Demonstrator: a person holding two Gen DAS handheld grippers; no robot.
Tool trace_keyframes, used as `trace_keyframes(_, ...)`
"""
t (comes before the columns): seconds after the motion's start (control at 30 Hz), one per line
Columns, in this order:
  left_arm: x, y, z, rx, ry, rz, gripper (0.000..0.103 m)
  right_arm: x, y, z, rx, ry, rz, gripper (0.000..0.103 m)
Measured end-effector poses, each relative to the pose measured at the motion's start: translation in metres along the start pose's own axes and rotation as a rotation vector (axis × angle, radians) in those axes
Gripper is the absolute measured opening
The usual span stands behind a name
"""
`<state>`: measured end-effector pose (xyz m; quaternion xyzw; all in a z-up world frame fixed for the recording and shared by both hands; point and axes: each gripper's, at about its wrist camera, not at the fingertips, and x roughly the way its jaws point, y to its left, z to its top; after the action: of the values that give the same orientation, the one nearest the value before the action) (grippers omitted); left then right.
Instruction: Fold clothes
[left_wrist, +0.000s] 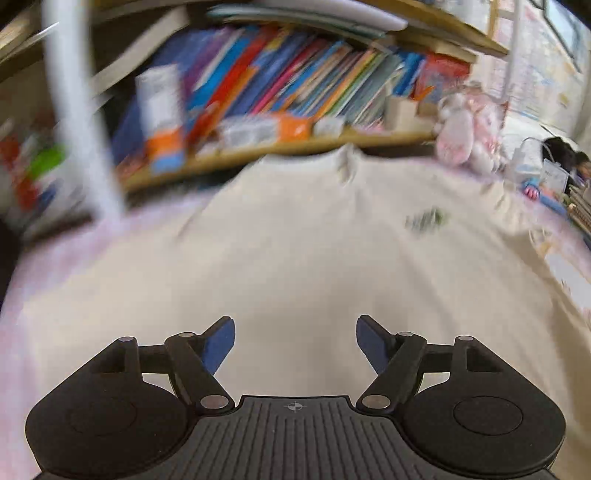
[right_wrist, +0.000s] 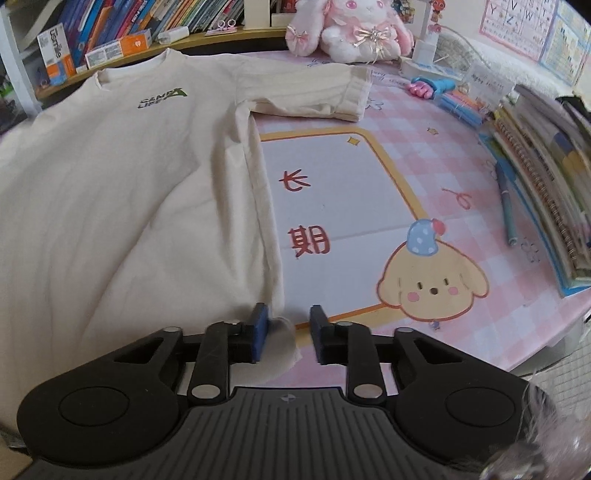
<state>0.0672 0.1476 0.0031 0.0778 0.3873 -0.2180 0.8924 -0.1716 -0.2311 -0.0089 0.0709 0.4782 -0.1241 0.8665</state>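
The shirt (right_wrist: 122, 177) lies flat, face up, on the desk (right_wrist: 424, 122), one sleeve out. The right tool (right_wrist: 285, 334) stands open astride its hem corner; the left tool (left_wrist: 295, 341) hovers open, empty. Judged step: closing on that corner.

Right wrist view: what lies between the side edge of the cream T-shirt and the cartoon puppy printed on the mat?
Only bare mat: its white panel with two red characters lies between the T-shirt and the puppy.
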Motion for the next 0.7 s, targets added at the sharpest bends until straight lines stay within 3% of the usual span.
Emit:
trace_keyframes(0.1,-0.039,0.033,-0.046,-0.076,0.025,0.065,0.075,0.0,-0.002,0.0,-0.012,-0.003,0.024,0.016)
trace_keyframes(0.2,-0.065,0.042,-0.08,-0.166,0.041,0.141,0.075,0.001,-0.006,0.001,-0.026,-0.005,0.053,0.016)
trace_keyframes(0.63,-0.112,-0.009,-0.14,-0.291,0.077,0.392,0.075,-0.005,-0.018,-0.011,-0.132,-0.051,0.192,0.016)
trace_keyframes(0.7,-0.119,-0.015,-0.148,-0.308,0.08,0.424,0.075,-0.005,-0.017,-0.011,-0.164,-0.053,0.212,0.008)
